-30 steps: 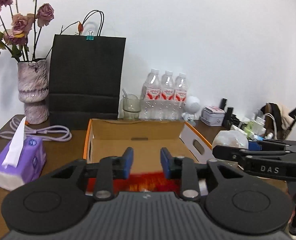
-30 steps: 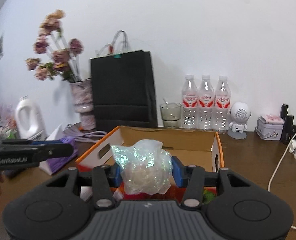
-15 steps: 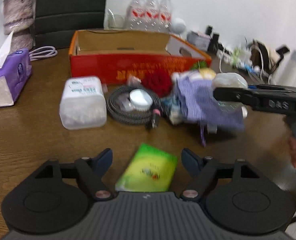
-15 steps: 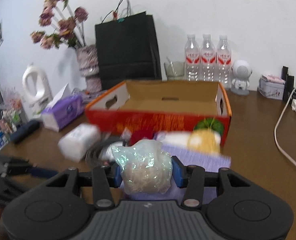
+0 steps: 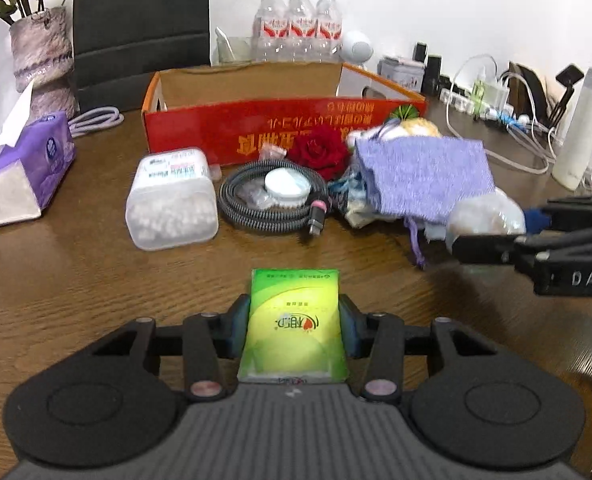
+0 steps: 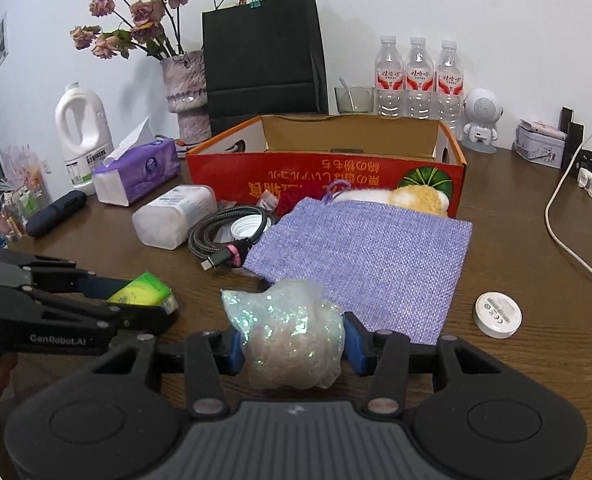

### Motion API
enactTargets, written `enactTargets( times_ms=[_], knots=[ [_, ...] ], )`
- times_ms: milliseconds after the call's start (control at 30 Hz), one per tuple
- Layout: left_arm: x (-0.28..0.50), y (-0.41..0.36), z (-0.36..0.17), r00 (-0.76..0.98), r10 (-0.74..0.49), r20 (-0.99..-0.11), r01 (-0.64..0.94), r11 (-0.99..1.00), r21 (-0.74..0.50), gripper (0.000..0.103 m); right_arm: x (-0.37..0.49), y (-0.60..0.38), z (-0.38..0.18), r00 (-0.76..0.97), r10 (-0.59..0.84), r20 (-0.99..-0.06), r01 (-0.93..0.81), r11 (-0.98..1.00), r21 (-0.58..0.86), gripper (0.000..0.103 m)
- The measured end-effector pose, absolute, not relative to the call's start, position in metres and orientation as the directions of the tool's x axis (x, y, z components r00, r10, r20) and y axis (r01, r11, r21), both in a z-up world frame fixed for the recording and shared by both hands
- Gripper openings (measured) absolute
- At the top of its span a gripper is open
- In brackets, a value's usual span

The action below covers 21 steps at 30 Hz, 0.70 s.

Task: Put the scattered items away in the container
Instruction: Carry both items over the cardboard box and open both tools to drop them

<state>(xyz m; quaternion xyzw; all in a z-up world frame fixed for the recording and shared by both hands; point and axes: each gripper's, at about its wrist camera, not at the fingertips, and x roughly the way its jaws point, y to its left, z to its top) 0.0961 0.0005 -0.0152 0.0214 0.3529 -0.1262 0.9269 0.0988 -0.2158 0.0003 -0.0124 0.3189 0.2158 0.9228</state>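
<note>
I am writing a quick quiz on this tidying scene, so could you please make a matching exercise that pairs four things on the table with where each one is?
Things:
1. green packet
2. glitter bag
3. white cap
4. purple cloth

Places:
A. inside the coil of the cable
B. lying on the pile in front of the box
C. between the pads of the left gripper, whose jaws are closing
D. clamped in the right gripper

Pairs: 1-C, 2-D, 3-A, 4-B
</note>
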Motion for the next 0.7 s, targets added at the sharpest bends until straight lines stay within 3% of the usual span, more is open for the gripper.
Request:
enactTargets(
  times_ms=[233,433,567,700],
  knots=[
    [0.1,0.006,0.043,0.829,-0.251,-0.5,0.243,0.967,-0.081,0.046,0.113,-0.223,0.036,0.762,0.393,-0.515,-0.411,0.908,0.085,0.047],
    [0.154,0.0,0.107,0.901,-0.235,-0.364,0.211,0.972,-0.105,0.046,0.178,-0.216,0.086,0.823,0.366,-0.435,-0.383,0.922,0.052,0.047],
    [0.215,-0.006,0.116,0.889,-0.23,-0.395,0.166,0.967,-0.191,0.046,0.248,-0.196,0.096,0.817,0.322,-0.478,-0.343,0.938,0.045,0.048],
    [0.274,-0.01,0.087,0.845,-0.162,-0.51,0.068,0.978,-0.197,0.046,0.309,-0.182,0.075,0.761,0.292,-0.579,-0.306,0.949,0.076,0.048]
  ],
)
